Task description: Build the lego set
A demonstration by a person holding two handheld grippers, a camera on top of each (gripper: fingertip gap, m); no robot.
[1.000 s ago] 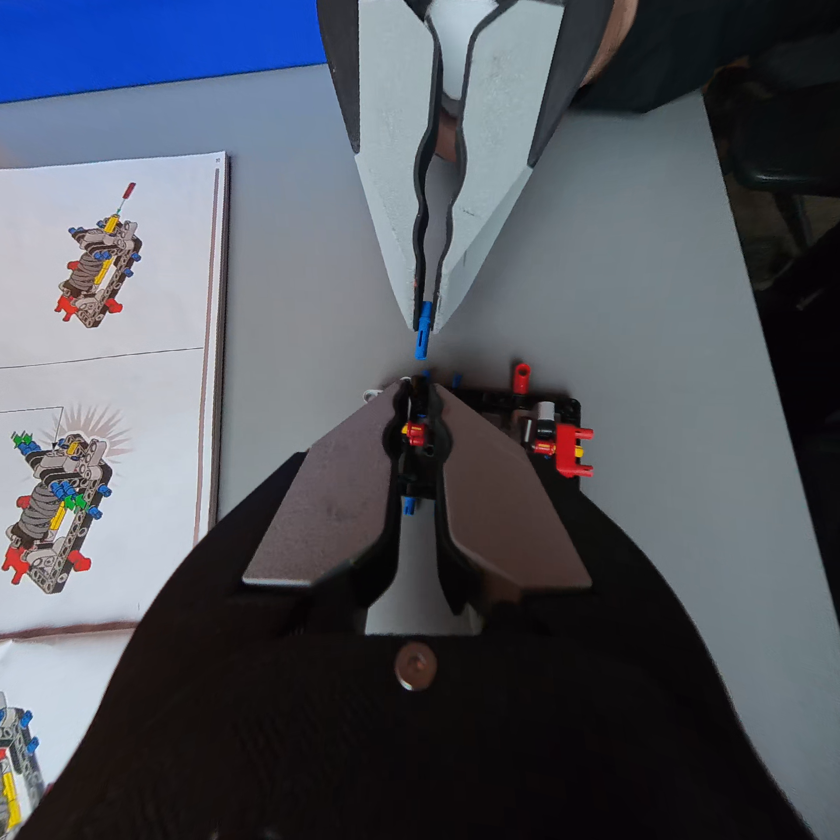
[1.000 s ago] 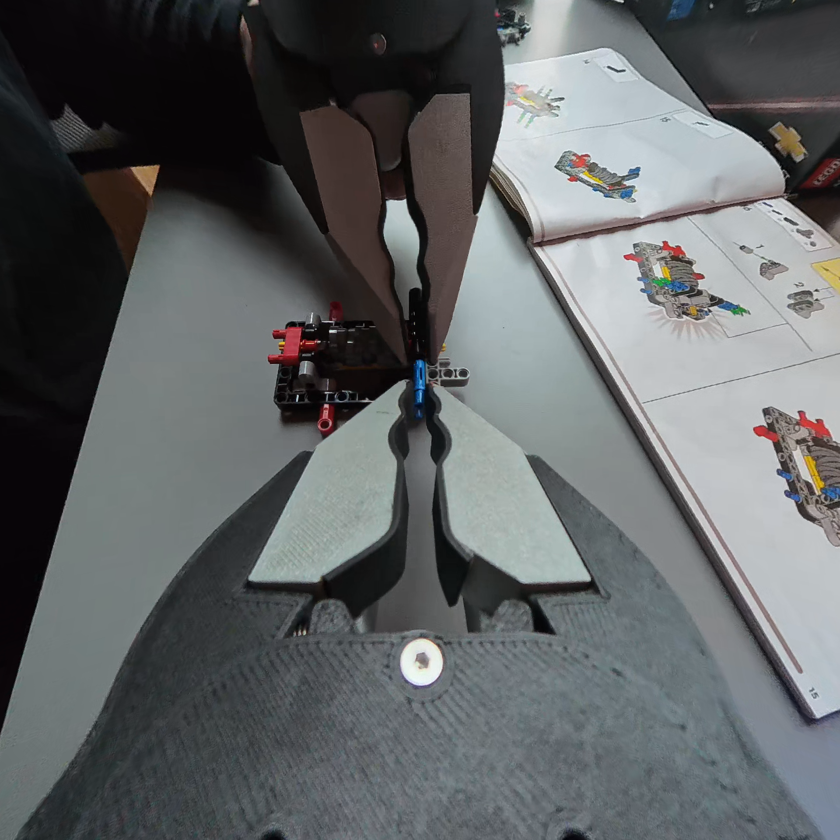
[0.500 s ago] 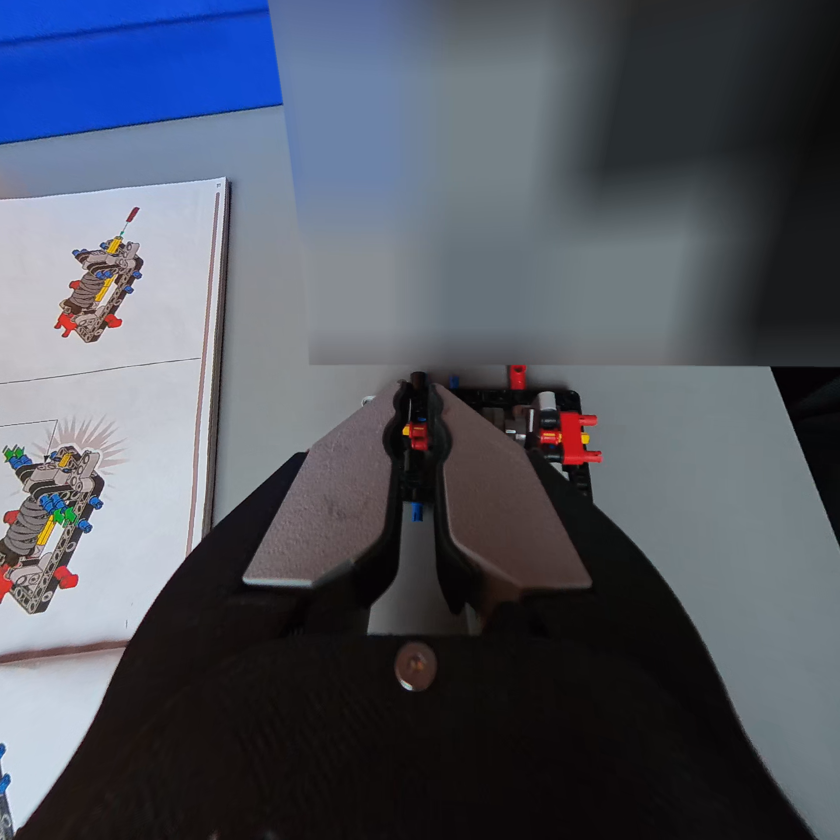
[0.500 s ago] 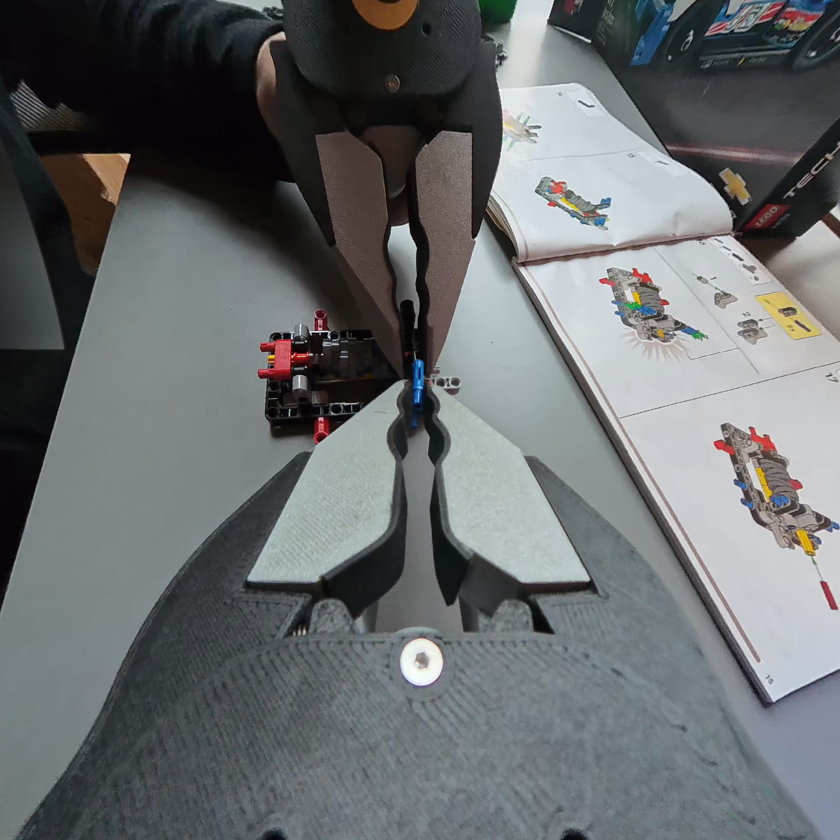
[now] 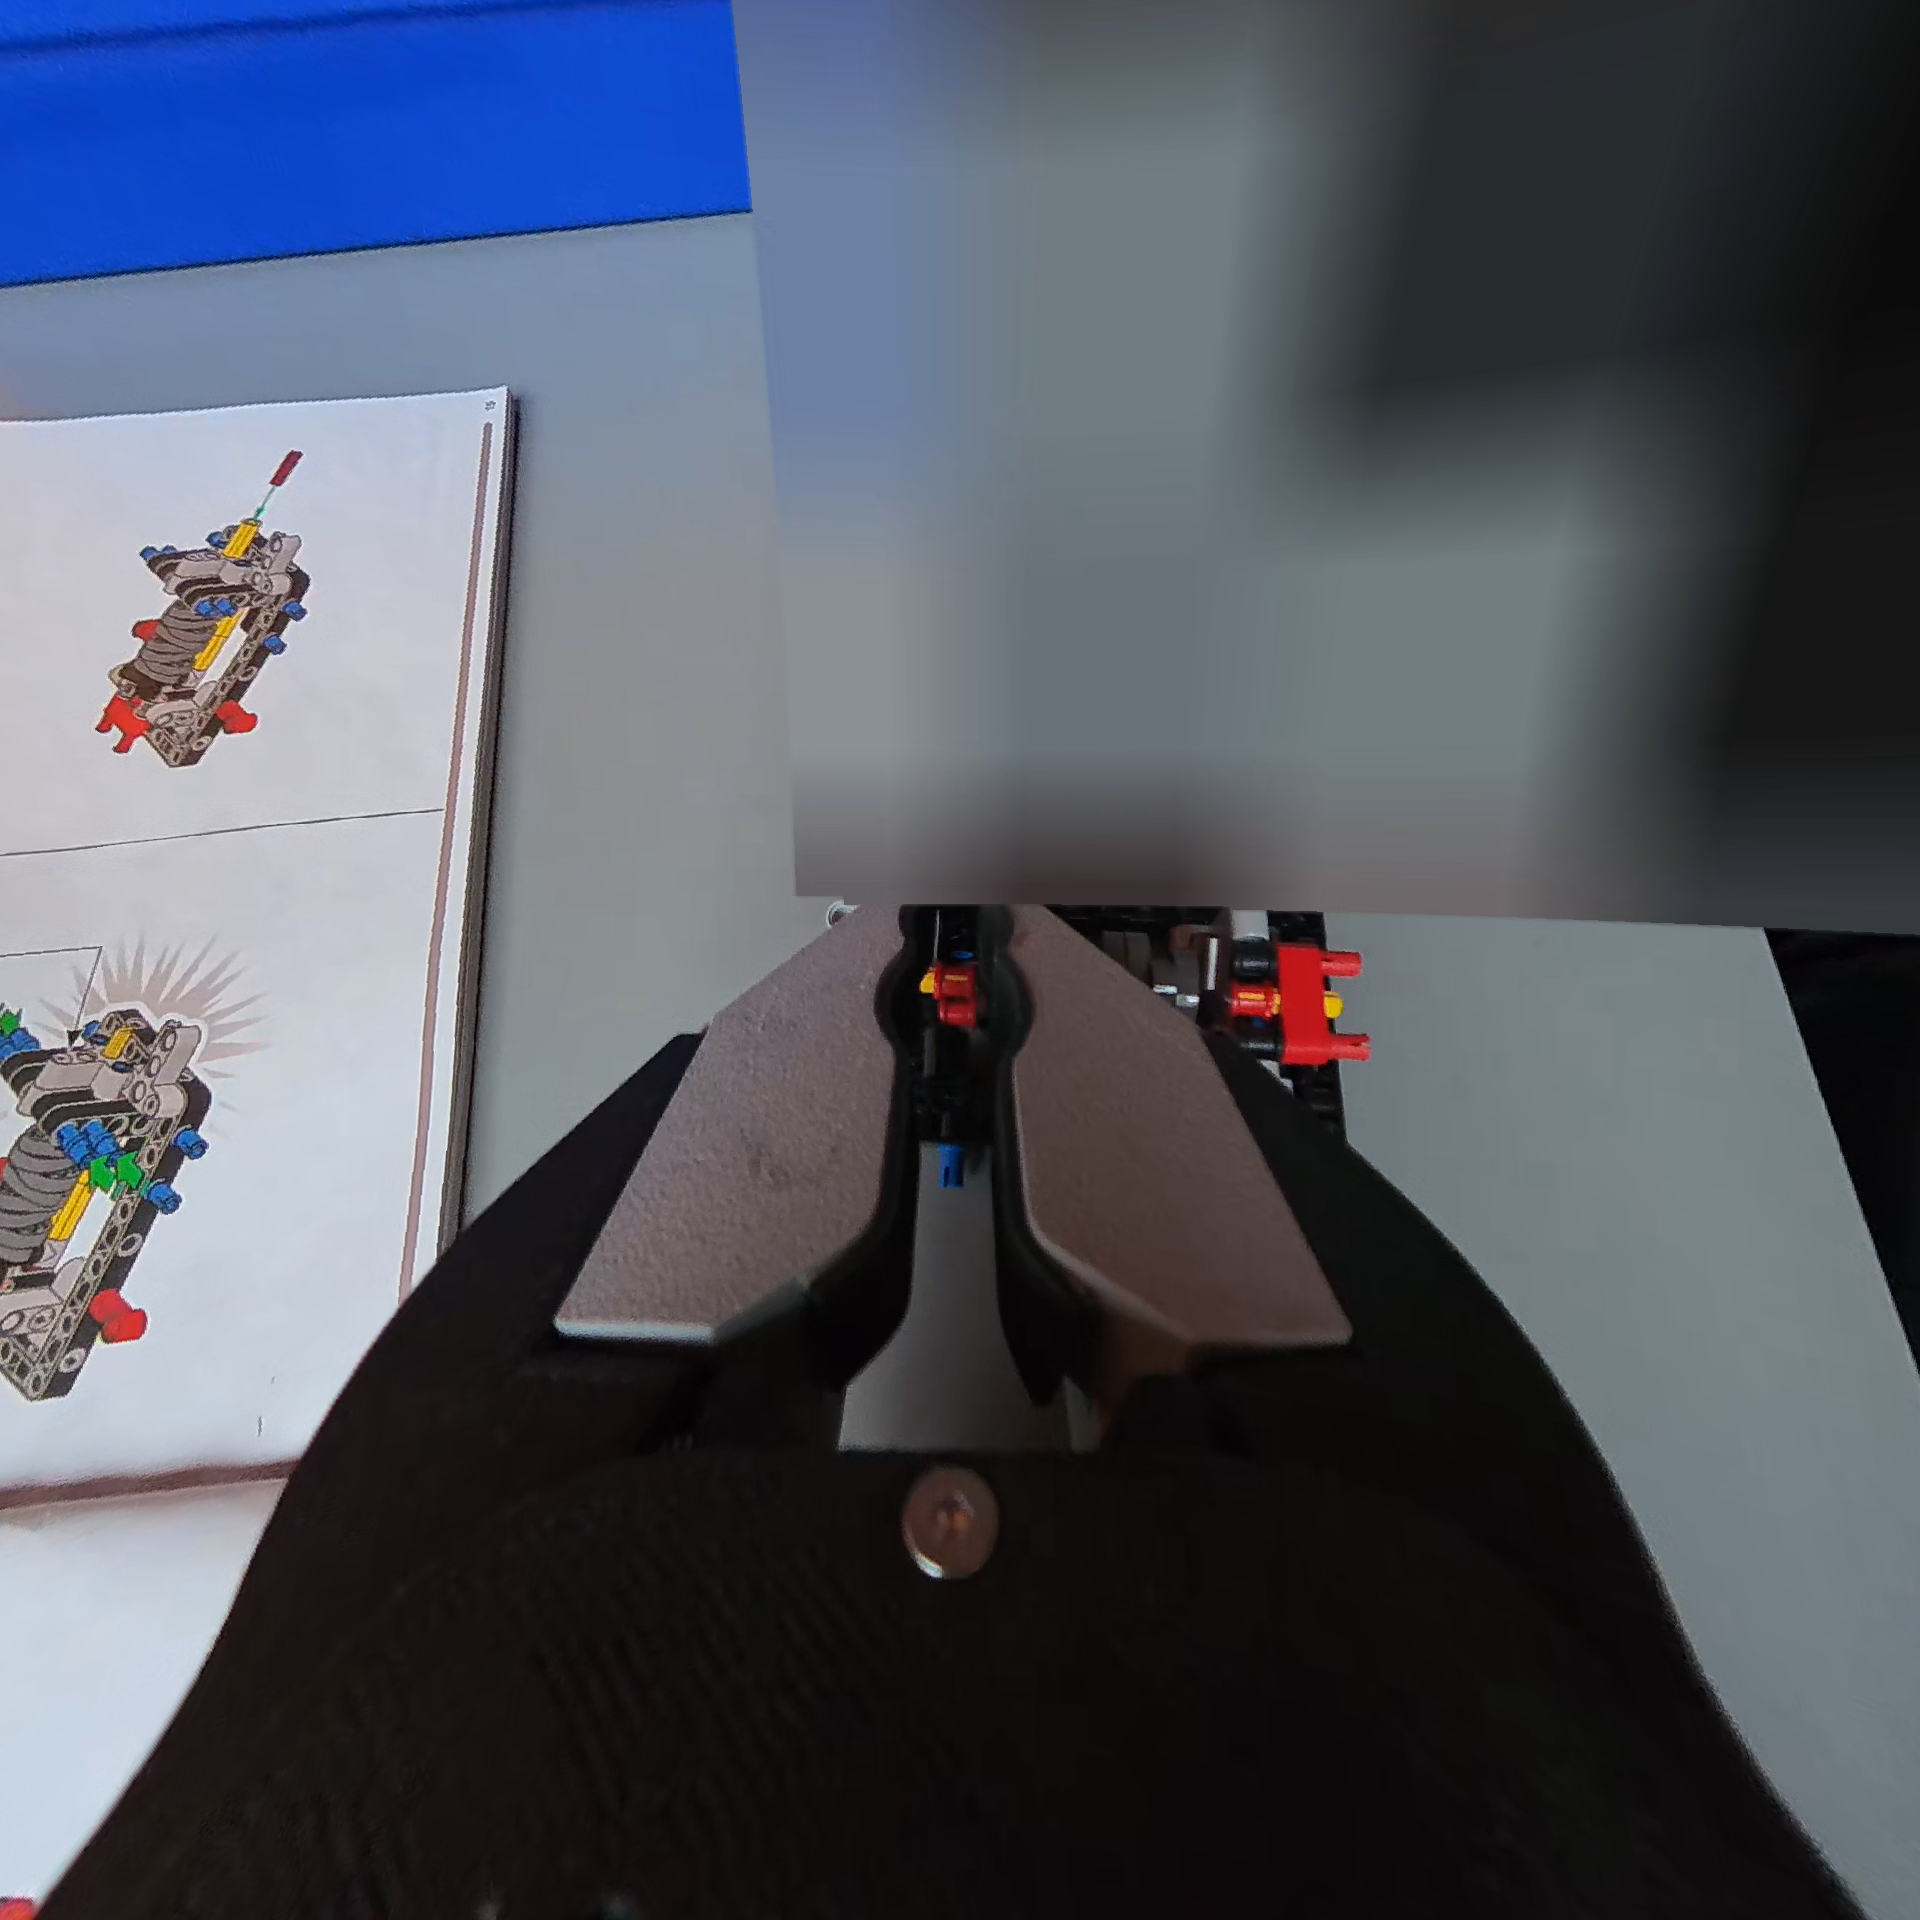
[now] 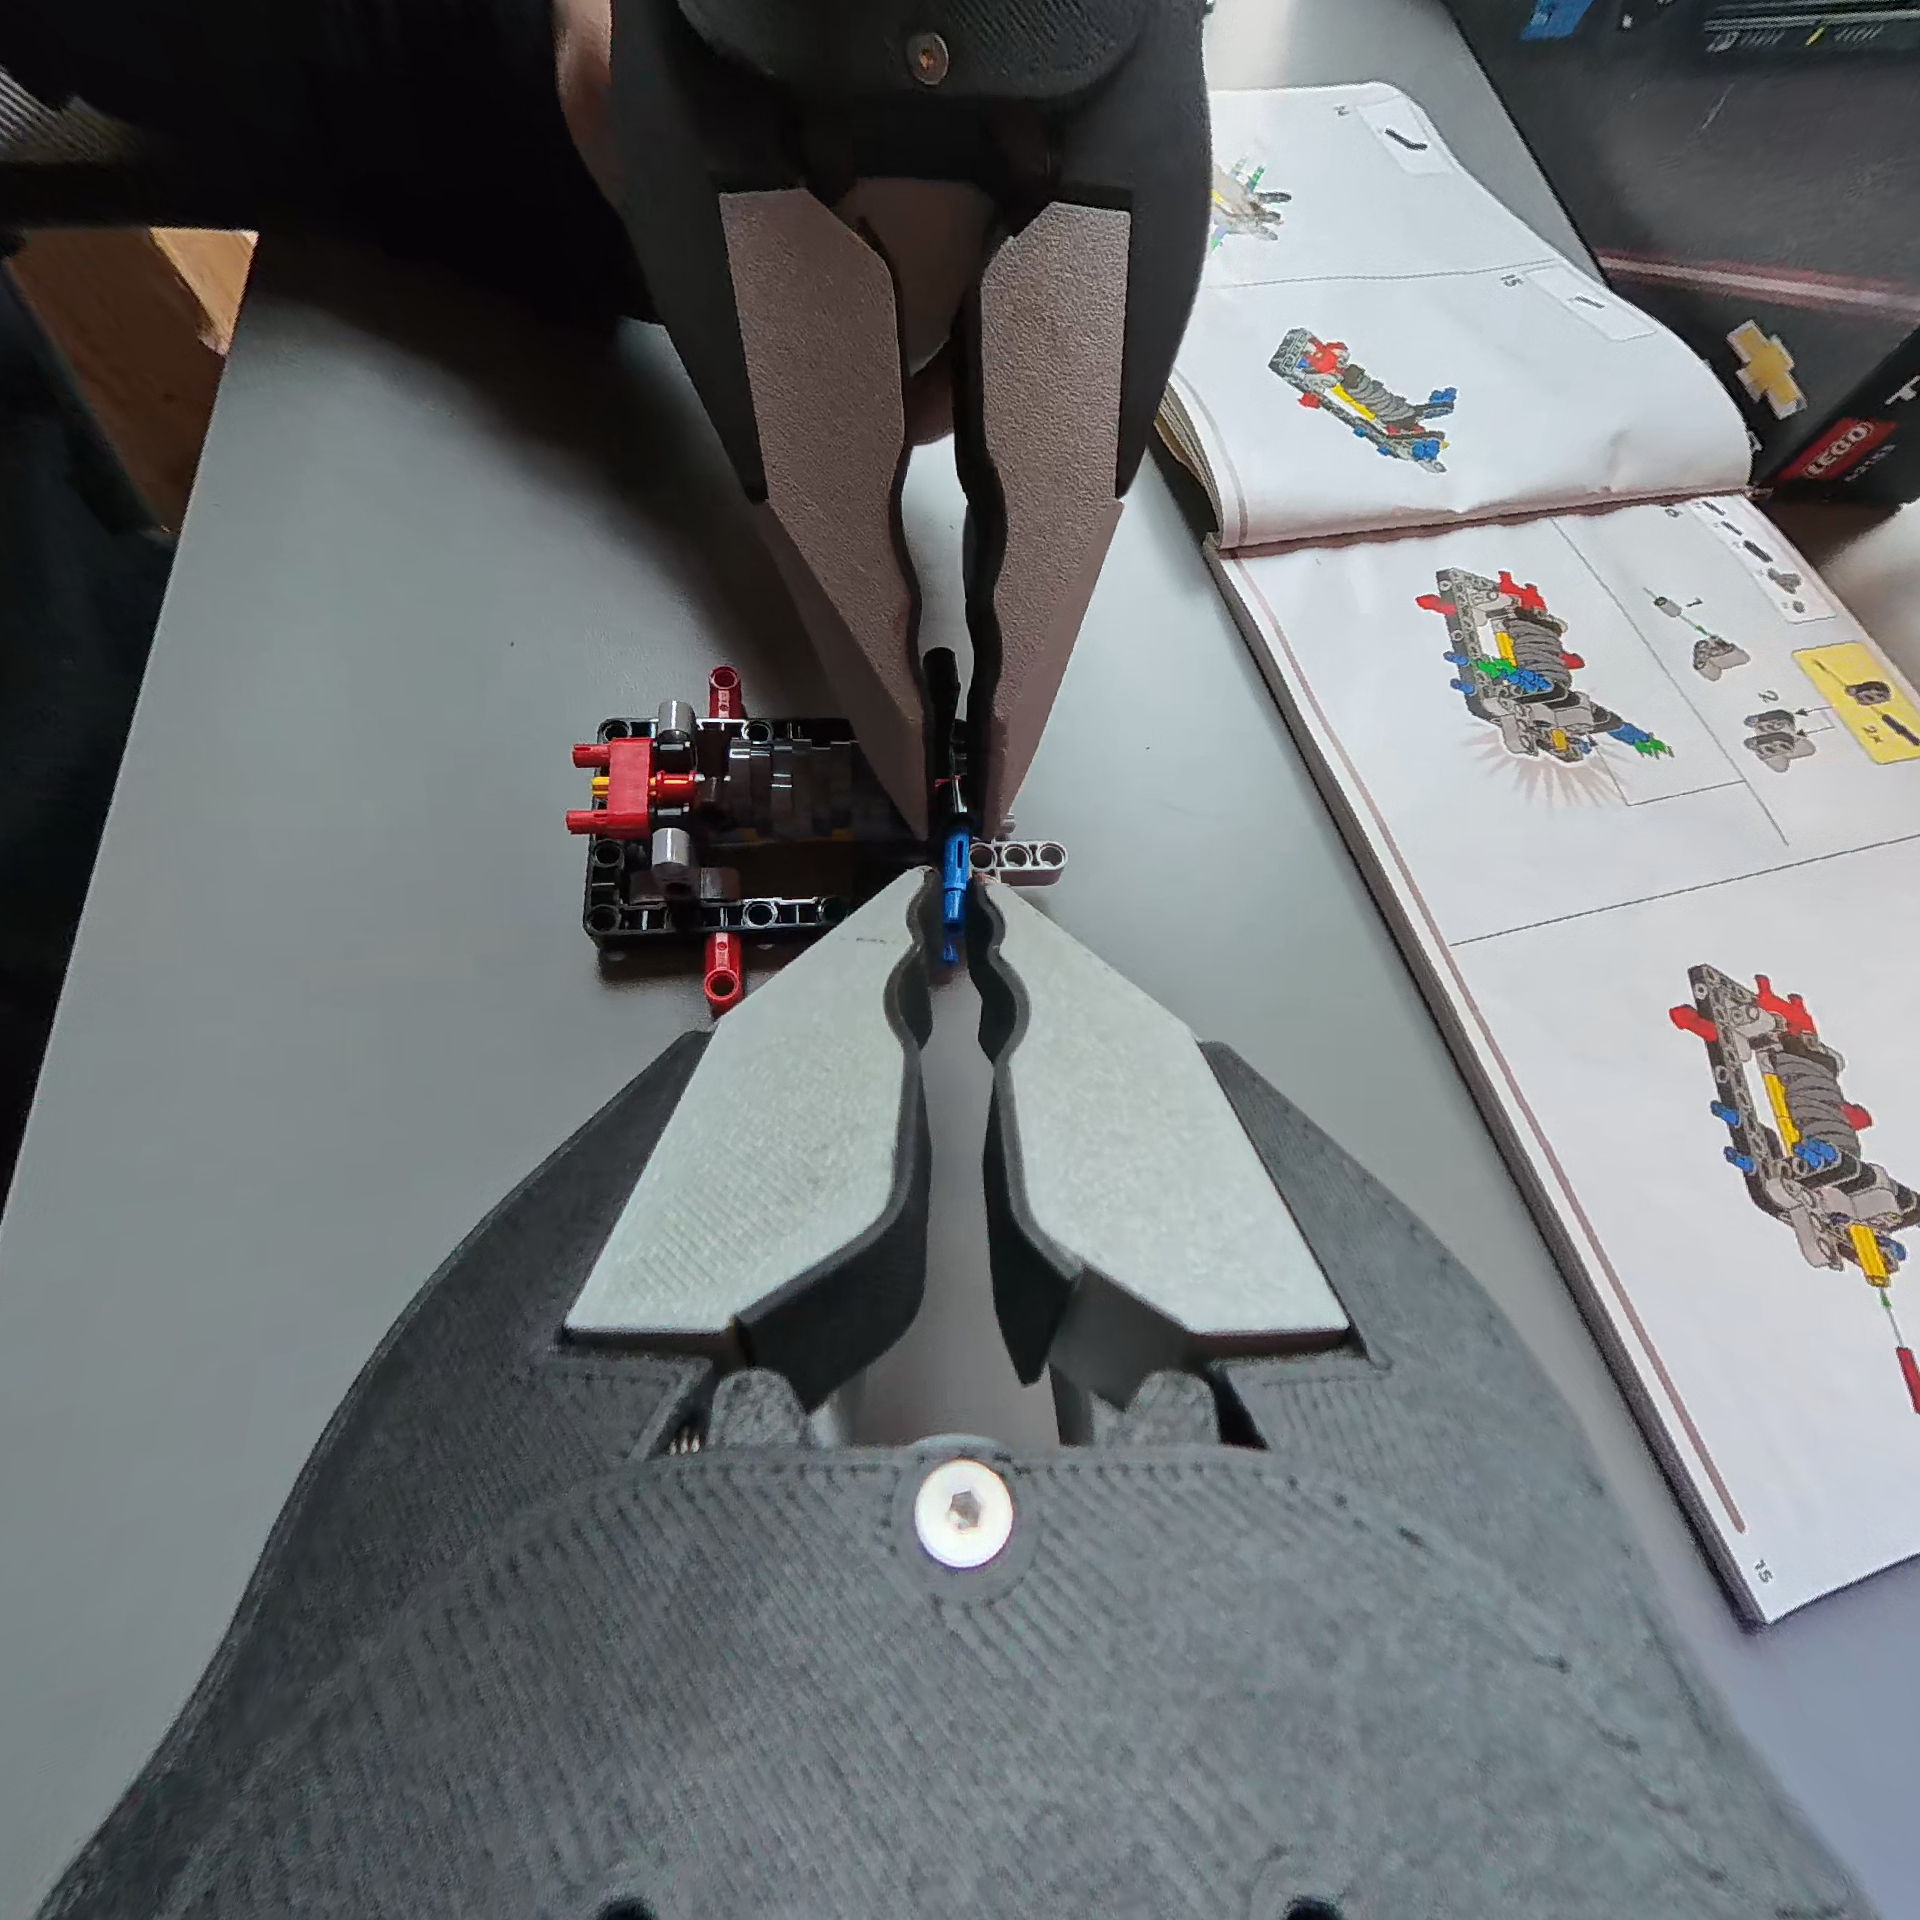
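Note:
The lego assembly (image 6: 727,821), a black frame with grey gears and red parts, lies flat on the grey table. It also shows in the left wrist view (image 5: 1314,997). My left gripper (image 5: 951,925), with brown pads, is shut on the assembly's end; in the right wrist view it (image 6: 956,810) comes down from the top. My right gripper (image 6: 951,894), with grey pads, is shut on a small blue pin (image 6: 954,883). The pin's tip meets the assembly right at the left gripper's tips. In the left wrist view a blurred patch hides the right gripper.
An open instruction booklet (image 6: 1558,727) lies to the right of the assembly; it is at the left in the left wrist view (image 5: 239,831). A dark lego box (image 6: 1829,416) stands behind it. A light grey beam (image 6: 1023,857) sticks out of the assembly's end.
My right gripper has brought the blue pin from a short way off up to the assembly's end between the left gripper's tips. The left gripper still holds the assembly.

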